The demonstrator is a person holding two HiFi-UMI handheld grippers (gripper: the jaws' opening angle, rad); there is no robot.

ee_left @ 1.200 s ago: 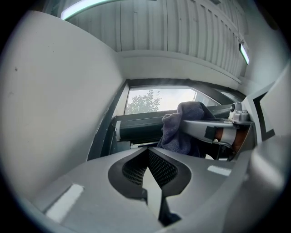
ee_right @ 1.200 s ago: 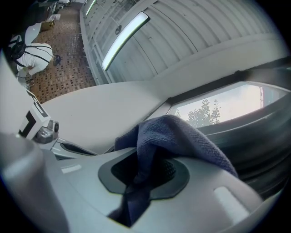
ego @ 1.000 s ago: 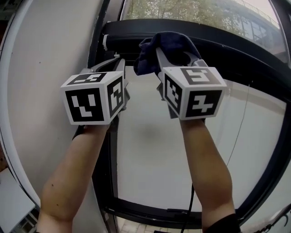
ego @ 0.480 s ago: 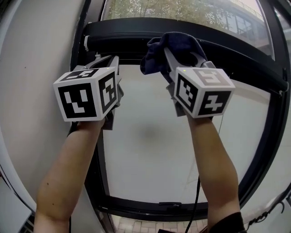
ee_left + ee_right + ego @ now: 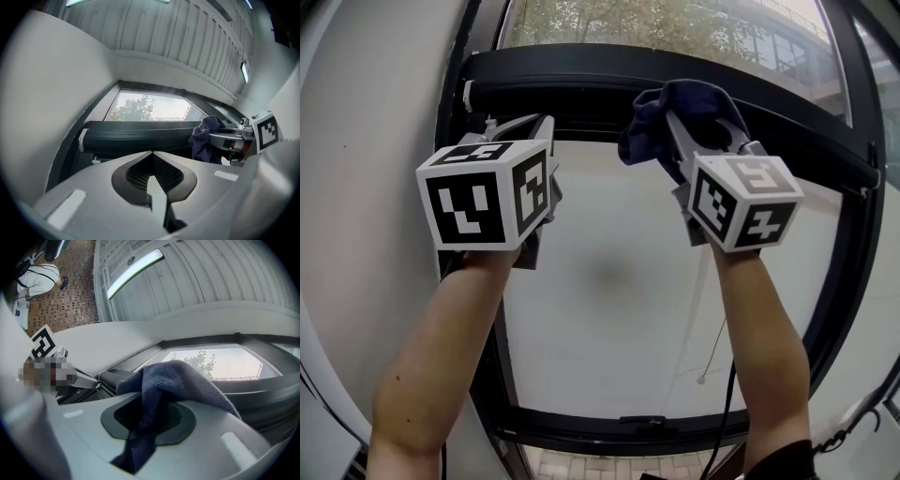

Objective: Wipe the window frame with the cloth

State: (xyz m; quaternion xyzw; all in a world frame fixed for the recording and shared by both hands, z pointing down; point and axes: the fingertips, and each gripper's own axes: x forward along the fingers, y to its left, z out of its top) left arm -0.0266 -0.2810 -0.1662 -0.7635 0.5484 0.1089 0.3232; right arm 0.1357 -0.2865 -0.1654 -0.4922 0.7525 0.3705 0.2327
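Since the wall (image 5: 366, 141) fills everything round to 9 o'clock in the head view, I start there and read across. My left claw (image 5: 151, 154) is raised at about 10 o'clock with its jaws drawn together on nothing. It sits just under the white end cap of a dark roller (image 5: 136, 136).

Above that roller, the frame (image 5: 609, 66) runs as a black bar across the top from 11 to 2 o'clock. Glass (image 5: 609, 23) with trees behind it lies above the bar.

The cloth (image 5: 178, 376) is at 1 o'clock, near the bar, though I cannot tell whether it touches. My right claw (image 5: 698, 117) is clamped on its middle, so dark blue folds bunch over the jaw tips and spill toward 9 o'clock.

I judge the cloth light, soft and floppy, with a towelling nap that should not slip in the pads. It will only wipe where the bunched part is pressed flat, so the middle hold looks right. A loose tail could drag or catch behind the roller.

Below, a pale panel (image 5: 609, 281) fills the opening, and I cannot tell whether it is blind or frosted pane. A thin cord (image 5: 712, 347) hangs at 5 o'clock beside my right forearm and could snag on a downward stroke. The frame's right upright curves down at 3 o'clock.
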